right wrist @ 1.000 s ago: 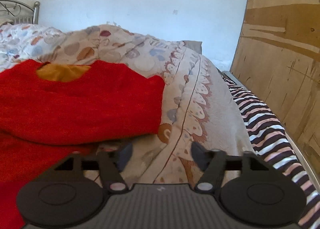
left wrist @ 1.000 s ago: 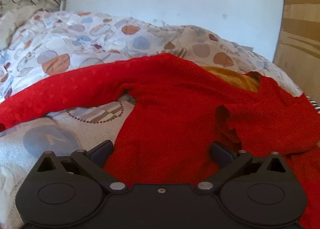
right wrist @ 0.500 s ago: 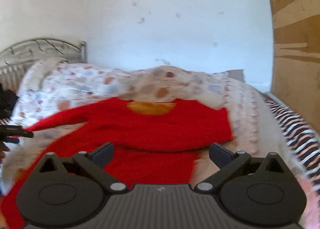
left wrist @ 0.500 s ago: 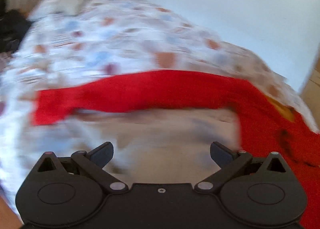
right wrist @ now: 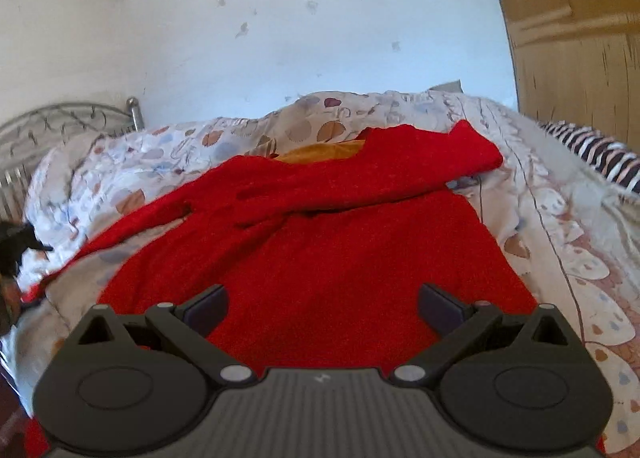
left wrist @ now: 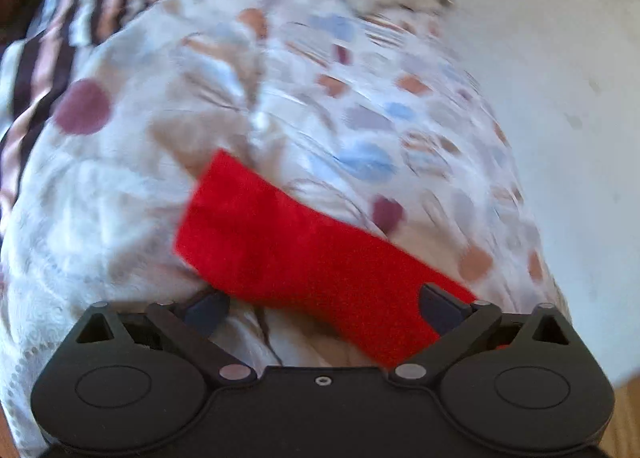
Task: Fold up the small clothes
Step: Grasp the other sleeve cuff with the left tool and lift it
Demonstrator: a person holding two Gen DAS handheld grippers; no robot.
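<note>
The left tongs (left wrist: 323, 308) stand wide, their jaws closing a little, with the end of a red sleeve (left wrist: 288, 246) lying between them; the pads do not press on it. This view is blurred. The right tongs (right wrist: 323, 308) are spread as wide as they go and grip nothing; they hang just above the lower body of the red sweater (right wrist: 320, 258).

The sweater lies spread on the bed, over a patterned quilt (right wrist: 560, 242) printed with round shapes in brown, blue and maroon. One sleeve is folded across the sweater's chest; the other runs out from the sweater to the left, toward the left tongs (right wrist: 16, 242), which show dark at the edge of the right wrist view. At the sweater's neck an orange lining (right wrist: 320, 152) shows.

Beyond the sweater, a metal headboard (right wrist: 60, 126) stands to the left, a pale marked wall (right wrist: 280, 38) behind, a wooden panel (right wrist: 572, 38) to the right, with striped cloth (right wrist: 600, 154) below it.
</note>
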